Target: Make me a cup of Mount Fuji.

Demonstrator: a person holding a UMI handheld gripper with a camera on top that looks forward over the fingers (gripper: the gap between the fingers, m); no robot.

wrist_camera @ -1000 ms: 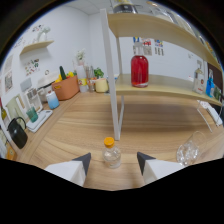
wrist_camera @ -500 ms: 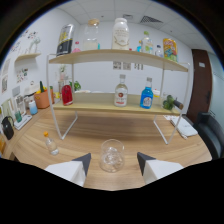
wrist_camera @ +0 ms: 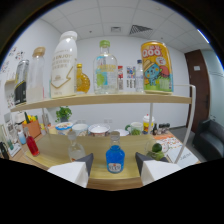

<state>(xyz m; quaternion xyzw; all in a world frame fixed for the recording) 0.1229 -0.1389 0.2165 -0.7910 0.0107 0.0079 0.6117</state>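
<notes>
A blue bottle (wrist_camera: 115, 160) with a clear neck stands on the lower wooden shelf (wrist_camera: 60, 159). It is between my two white fingertips, with a gap at either side. My gripper (wrist_camera: 114, 166) is open and holds nothing. Left of the blue bottle stands a small clear glass bottle (wrist_camera: 75, 149), and further left a red bottle (wrist_camera: 31, 145). The upper shelf (wrist_camera: 100, 99) carries a tall white bottle (wrist_camera: 63, 65), a small amber bottle (wrist_camera: 82, 80), a clear bottle with a green label (wrist_camera: 106, 67) and a colourful cartoon carton (wrist_camera: 156, 66).
Bowls and cups (wrist_camera: 100, 130) line the back of the lower shelf, with a small plant (wrist_camera: 62, 114) behind them. Green fruit (wrist_camera: 156, 148) lies right of the blue bottle. A metal shelf post (wrist_camera: 191, 120) rises at the right. A dark door (wrist_camera: 197, 95) is beyond.
The view has moved in close to the rack and risen. The blue bottle, earlier far off on the lower shelf, now stands between my fingers. The glass on the table has dropped out of view.
</notes>
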